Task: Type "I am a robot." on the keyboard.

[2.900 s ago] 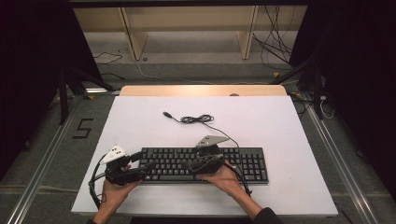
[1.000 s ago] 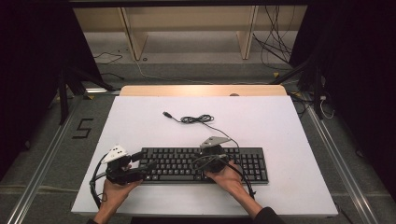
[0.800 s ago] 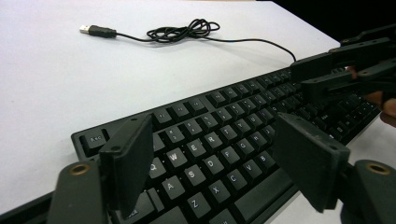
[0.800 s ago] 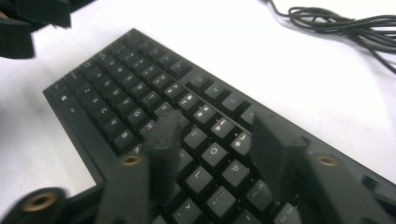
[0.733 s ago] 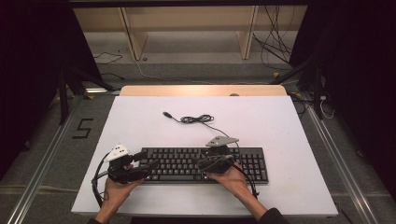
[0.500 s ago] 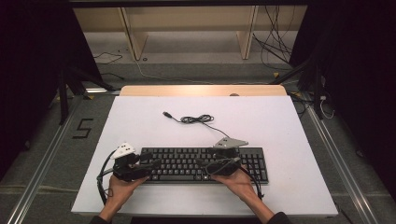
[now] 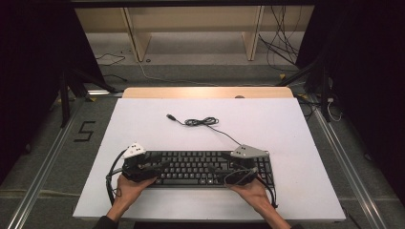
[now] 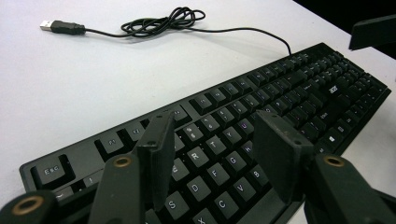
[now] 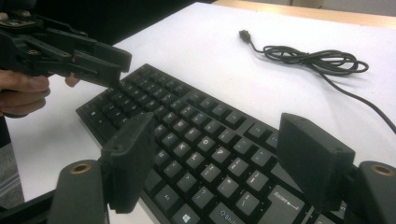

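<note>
both grippers hover over the keyboard (image 7: pixel 200 168) at the table's (image 7: pixel 143 119) near edge: left gripper (image 8: pixel 210 154) half open, just been closing, right gripper (image 9: pixel 215 163) wide, just been opening, nothing between either's jaws. to press cleanly i'd bring one jaw tip straight down on a single key. the gripper views show key legends; the high view shows the cable (image 7: pixel 203 122) coiled behind the keyboard.

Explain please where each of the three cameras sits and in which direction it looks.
High view: above the person's side, facing forward and down on the table; both hands, left gripper, right gripper.
Left gripper view: rides the left gripper, looks along the keyboard to the USB plug.
Right gripper view: rides the right gripper, looks across the keys; the left hand shows.
All share the keyboard and its coiled cable.
</note>
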### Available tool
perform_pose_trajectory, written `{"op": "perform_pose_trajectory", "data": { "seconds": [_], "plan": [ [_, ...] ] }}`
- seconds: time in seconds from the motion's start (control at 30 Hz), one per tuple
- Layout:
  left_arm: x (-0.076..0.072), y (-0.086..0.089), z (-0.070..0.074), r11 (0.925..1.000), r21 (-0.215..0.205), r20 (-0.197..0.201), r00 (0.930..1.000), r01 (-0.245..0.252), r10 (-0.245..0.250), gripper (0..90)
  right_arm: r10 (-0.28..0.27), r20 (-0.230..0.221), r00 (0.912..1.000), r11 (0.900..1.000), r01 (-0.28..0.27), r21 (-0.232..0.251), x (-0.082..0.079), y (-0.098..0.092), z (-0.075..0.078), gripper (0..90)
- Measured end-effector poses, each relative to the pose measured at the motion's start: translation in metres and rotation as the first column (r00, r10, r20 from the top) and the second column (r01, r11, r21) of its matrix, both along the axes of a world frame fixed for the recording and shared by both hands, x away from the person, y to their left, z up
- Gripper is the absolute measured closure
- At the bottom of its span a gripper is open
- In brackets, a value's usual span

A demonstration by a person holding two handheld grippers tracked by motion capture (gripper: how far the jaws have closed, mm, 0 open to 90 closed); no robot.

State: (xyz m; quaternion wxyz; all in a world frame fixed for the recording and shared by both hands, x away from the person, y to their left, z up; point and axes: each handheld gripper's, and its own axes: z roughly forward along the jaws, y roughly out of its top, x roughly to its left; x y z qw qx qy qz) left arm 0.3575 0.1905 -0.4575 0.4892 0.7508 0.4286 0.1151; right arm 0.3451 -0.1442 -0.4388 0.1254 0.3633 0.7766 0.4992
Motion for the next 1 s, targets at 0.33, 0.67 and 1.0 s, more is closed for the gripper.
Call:
{"op": "perform_pose_trajectory", "data": {
  "seconds": [0.33,0.67,1.0],
  "plan": [
    [0.004,-0.004,0.000,0.9996,0.016,-0.004,0.9998,0.021,-0.021,57.5,-0.011,0.007,0.9999,1.000,0.011,0.013,-0.008,-0.009,0.001,26.6],
    [0.010,-0.007,0.001,0.9991,0.026,-0.014,0.9993,0.034,-0.034,65.2,-0.015,0.013,0.9998,1.000,0.015,0.014,-0.015,-0.014,0.000,26.6],
    [0.018,-0.020,-0.002,0.9942,0.086,-0.048,0.9971,0.063,-0.059,85.0,-0.019,0.012,0.9998,1.000,0.019,0.018,-0.019,-0.019,0.000,26.5]
  ]
}}
